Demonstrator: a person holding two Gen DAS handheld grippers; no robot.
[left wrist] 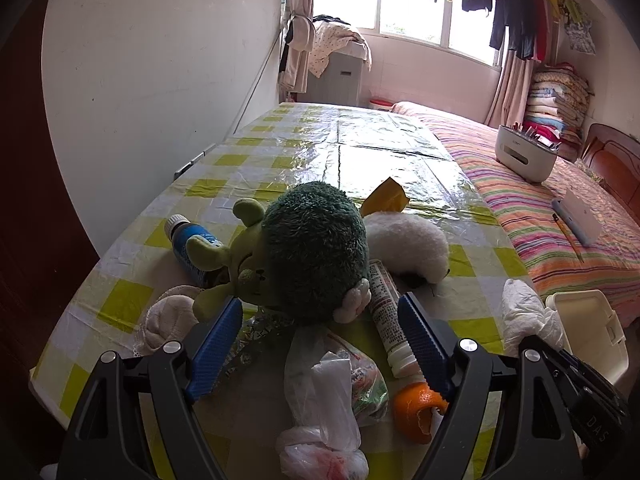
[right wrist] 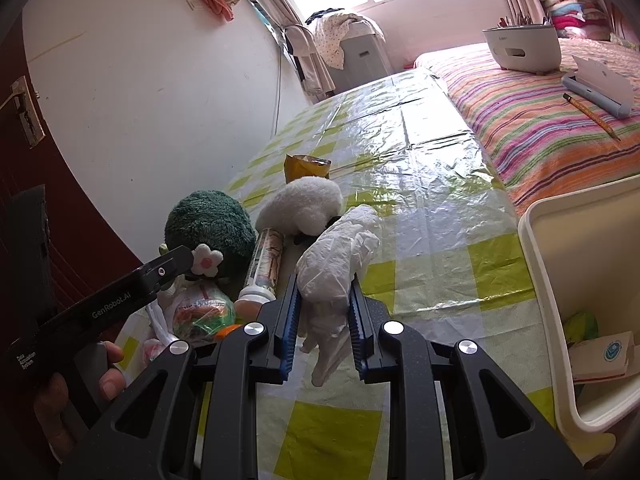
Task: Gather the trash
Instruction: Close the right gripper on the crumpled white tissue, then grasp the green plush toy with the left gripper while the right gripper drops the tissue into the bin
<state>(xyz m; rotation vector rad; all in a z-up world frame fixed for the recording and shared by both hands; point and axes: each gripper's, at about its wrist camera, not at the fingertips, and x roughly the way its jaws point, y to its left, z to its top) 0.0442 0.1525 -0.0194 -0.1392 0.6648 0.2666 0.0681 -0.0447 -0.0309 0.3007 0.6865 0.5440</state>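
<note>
My right gripper (right wrist: 325, 280) is shut on a crumpled white disposable glove (right wrist: 340, 248), held just above the checked tablecloth; the same glove (left wrist: 524, 316) shows at the right of the left wrist view. My left gripper (left wrist: 320, 304) is open over the pile, its blue fingers either side of a green plush toy (left wrist: 312, 248). Below it lie a clear plastic bag (left wrist: 320, 392), orange peel (left wrist: 416, 408) and a printed tube (left wrist: 386, 312). A blue bottle (left wrist: 192, 248) and a yellow wrapper (left wrist: 388, 196) lie further back. The white bin (right wrist: 536, 260) stands at the right.
A white plush toy (left wrist: 408, 244) and a beige one (left wrist: 168, 320) sit among the trash. The table (left wrist: 360, 148) meets the wall on the left and a striped bed (left wrist: 560, 240) on the right. A hand (right wrist: 108, 368) holds the left gripper.
</note>
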